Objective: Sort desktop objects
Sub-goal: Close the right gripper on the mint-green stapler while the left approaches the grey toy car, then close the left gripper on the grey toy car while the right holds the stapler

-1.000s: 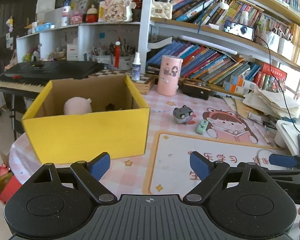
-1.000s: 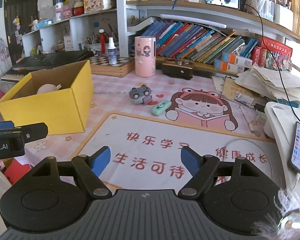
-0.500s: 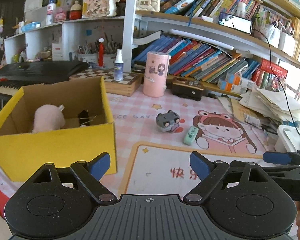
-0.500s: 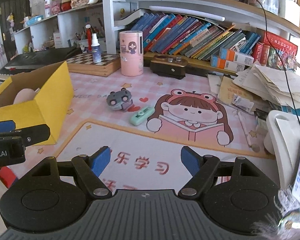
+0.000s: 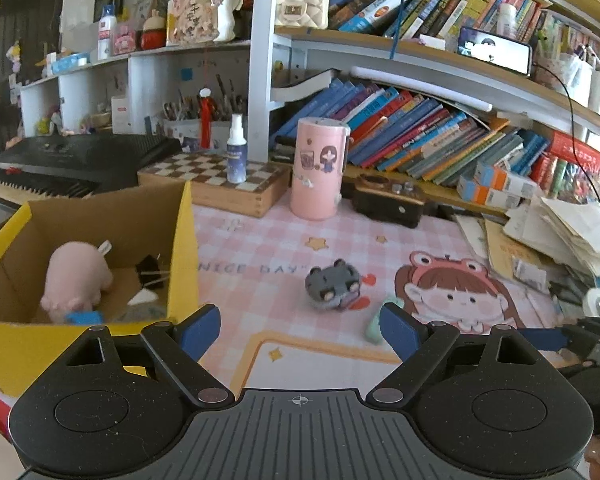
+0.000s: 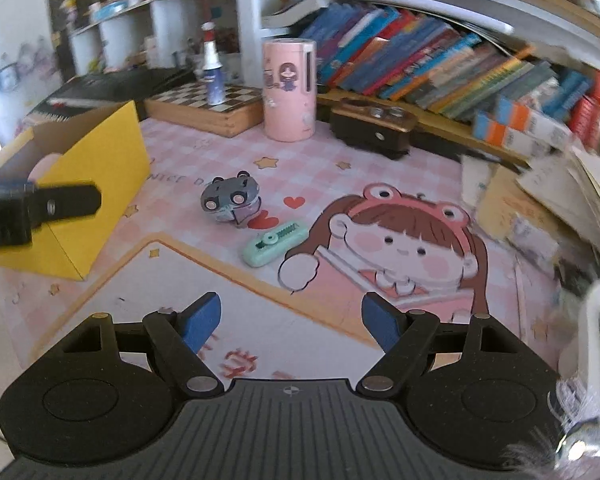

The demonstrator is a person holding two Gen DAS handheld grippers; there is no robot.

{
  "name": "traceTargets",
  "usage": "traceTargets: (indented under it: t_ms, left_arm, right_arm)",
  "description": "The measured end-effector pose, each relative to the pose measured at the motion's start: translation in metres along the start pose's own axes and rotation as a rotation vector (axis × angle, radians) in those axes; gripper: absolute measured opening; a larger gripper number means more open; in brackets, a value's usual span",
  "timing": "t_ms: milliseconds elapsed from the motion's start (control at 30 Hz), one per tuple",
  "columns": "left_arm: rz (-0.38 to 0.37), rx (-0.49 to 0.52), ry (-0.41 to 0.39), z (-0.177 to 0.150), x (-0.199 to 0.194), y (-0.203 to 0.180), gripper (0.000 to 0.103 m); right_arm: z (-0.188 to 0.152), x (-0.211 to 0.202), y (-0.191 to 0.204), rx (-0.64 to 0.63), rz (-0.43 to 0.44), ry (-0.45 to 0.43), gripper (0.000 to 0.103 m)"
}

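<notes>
The little grey toy car (image 6: 230, 199) sits on the pink checked desk mat (image 6: 340, 148), and the mint green cutter (image 6: 275, 243) lies just beside it, near the drawing of a girl in a frog hat. Both things are out in front of the right gripper (image 6: 291, 322), well apart from its blue fingers (image 6: 202, 322), which stand wide with nothing between them. The right gripper tips down toward the mat. The left gripper (image 5: 300, 330) is spread wide too and holds nothing; the car (image 5: 332, 286) shows in the gap between its fingers but farther off. The yellow box (image 5: 182, 256) is to its left, with a pink plush toy (image 5: 78, 280) and a black clip (image 5: 150, 270) inside. A pink cup (image 5: 320, 168) stands behind, near the books.
</notes>
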State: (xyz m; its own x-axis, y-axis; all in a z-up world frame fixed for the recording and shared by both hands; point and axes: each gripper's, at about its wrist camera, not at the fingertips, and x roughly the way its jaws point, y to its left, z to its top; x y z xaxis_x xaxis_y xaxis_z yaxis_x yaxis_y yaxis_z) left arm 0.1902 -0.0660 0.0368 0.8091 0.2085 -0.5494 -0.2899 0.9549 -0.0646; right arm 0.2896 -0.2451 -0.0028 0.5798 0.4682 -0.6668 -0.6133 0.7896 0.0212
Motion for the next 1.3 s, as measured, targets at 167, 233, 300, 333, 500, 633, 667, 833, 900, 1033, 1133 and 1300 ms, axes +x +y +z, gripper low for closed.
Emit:
traceTargets:
  t_ms: [167,233,300,333,500,633,667,833,900,1033,1133,1300]
  left_arm:
    - [0.019,-0.002,-0.005,0.012,0.012,-0.014,0.089]
    - [0.024,0.001,-0.006,0.016,0.017,-0.019,0.089]
    - [0.030,0.009,-0.005,0.019,0.021,-0.024,0.089]
    - [0.033,0.011,-0.004,0.020,0.023,-0.026,0.089]
    - [0.054,0.010,0.014,0.024,0.033,-0.030,0.089]
    - [0.074,0.009,0.030,0.025,0.040,-0.030,0.089]
    - [0.078,0.008,0.035,0.026,0.042,-0.030,0.089]
    - [0.089,0.007,0.050,0.028,0.052,-0.032,0.089]
    - [0.087,0.006,0.055,0.029,0.057,-0.033,0.089]
    - [0.079,-0.001,0.069,0.032,0.069,-0.037,0.089]
    - [0.070,-0.016,0.084,0.034,0.080,-0.039,0.089]
    - [0.060,-0.036,0.115,0.035,0.104,-0.042,0.089]
  right_arm:
    - [0.012,0.021,-0.021,-0.091,0.070,-0.017,0.079]
    - [0.018,0.031,-0.028,-0.129,0.107,-0.031,0.082]
    - [0.023,0.042,-0.033,-0.165,0.143,-0.037,0.083]
    - [0.025,0.048,-0.034,-0.181,0.158,-0.035,0.084]
    - [0.033,0.078,-0.029,-0.286,0.217,-0.025,0.085]
    - [0.035,0.103,-0.024,-0.296,0.244,0.012,0.085]
    - [0.035,0.108,-0.023,-0.301,0.249,0.018,0.085]
    - [0.034,0.127,-0.018,-0.362,0.274,0.030,0.082]
    - [0.032,0.132,-0.017,-0.386,0.291,0.030,0.082]
    - [0.034,0.135,-0.020,-0.368,0.341,0.030,0.070]
    - [0.034,0.134,-0.020,-0.360,0.354,0.031,0.067]
    - [0.034,0.121,-0.025,-0.349,0.314,0.007,0.067]
